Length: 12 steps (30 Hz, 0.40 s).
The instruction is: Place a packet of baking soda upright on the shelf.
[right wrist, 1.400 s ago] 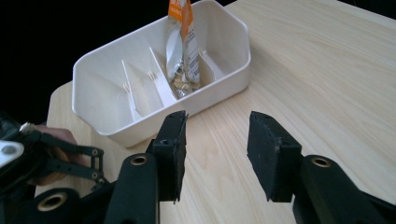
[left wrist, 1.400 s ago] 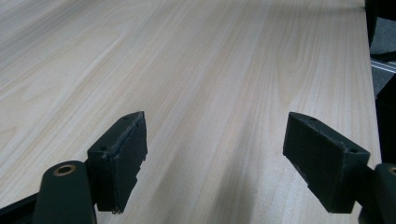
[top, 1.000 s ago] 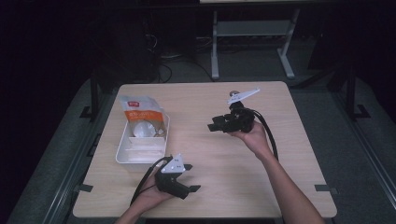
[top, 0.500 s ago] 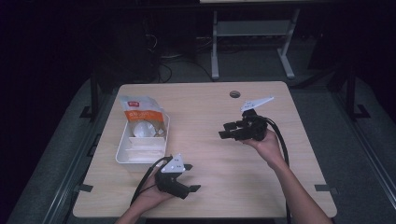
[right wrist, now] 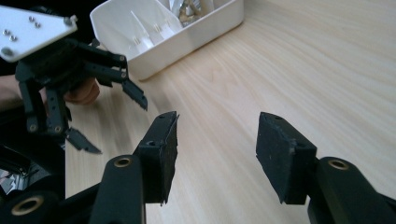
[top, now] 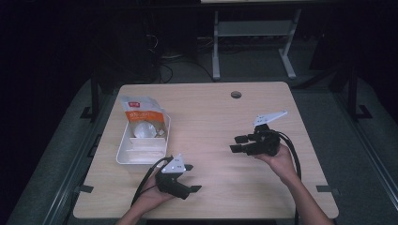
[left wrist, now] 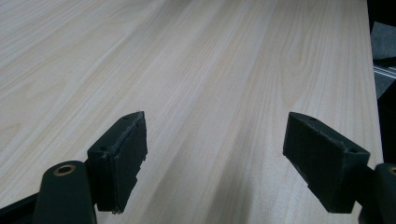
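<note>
My left gripper (top: 193,178) rests near the table's front edge, left of centre, open, its jaws pointing right. Its own view shows the left gripper (left wrist: 215,149) with only bare wood between the pads. At mid-right my right gripper (top: 234,144) is held just over the table, pointing left. Its jaws have just been opening and nothing is between them. In its own view the right gripper (right wrist: 217,149) faces the left gripper (right wrist: 112,121) and the white tray (right wrist: 201,32).
The white tray (top: 141,162) lies at the left of the wooden table (top: 211,117), with an orange-and-white bag (top: 141,112) leaning at its far end. A small round hole (top: 236,94) sits near the far edge. A metal stand (top: 253,33) is behind the table.
My right gripper has travelled from the far middle of the table toward the near right and come lower. The left gripper has stayed where it was.
</note>
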### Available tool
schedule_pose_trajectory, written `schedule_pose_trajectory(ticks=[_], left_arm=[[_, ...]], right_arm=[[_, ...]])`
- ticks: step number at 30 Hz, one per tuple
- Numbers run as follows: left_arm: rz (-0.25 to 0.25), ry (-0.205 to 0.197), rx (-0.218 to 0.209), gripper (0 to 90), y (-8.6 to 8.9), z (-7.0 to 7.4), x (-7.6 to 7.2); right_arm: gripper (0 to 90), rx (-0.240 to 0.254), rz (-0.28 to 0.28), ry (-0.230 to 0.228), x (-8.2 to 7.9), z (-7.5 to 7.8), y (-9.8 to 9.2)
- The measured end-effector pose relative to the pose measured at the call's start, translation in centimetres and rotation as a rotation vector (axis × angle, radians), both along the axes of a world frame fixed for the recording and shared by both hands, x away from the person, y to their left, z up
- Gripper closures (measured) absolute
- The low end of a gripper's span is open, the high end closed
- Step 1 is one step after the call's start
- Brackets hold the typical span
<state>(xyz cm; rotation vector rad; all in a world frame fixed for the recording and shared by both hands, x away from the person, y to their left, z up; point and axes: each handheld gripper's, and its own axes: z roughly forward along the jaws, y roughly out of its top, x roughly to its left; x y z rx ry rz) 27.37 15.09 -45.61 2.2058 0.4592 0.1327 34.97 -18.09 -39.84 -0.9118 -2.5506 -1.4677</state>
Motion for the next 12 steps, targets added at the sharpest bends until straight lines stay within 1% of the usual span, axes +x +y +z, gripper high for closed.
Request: schedule_pose_trajectory(ticks=[2,4,5,7,9,12], left_arm=[[0.001,0.000,0.000,21.4,0.0,0.0,0.0],[0.002,0.004,-0.003,21.4,0.0,0.0,0.0],[0.003,0.004,-0.004,21.4,0.0,0.0,0.0],[0.005,0.005,-0.007,21.4,0.0,0.0,0.0],[0.006,0.009,-0.008,21.4,0.1,0.0,0.1],[0.006,0.010,-0.010,21.4,0.1,0.0,0.1]], right_arm=[[47.0,-0.004,0.001,0.005,-0.2,-0.1,-0.1],[46.6,-0.008,-0.001,0.007,-0.8,-0.5,-0.4],[46.0,-0.008,-0.002,0.013,-1.3,-1.0,-0.7],[45.0,-0.011,-0.005,0.017,-1.5,-1.2,-0.9],[43.4,-0.024,-0.013,0.017,-2.2,-1.7,-1.1],[40.3,-0.029,-0.025,0.017,-3.2,-2.4,-1.5]])
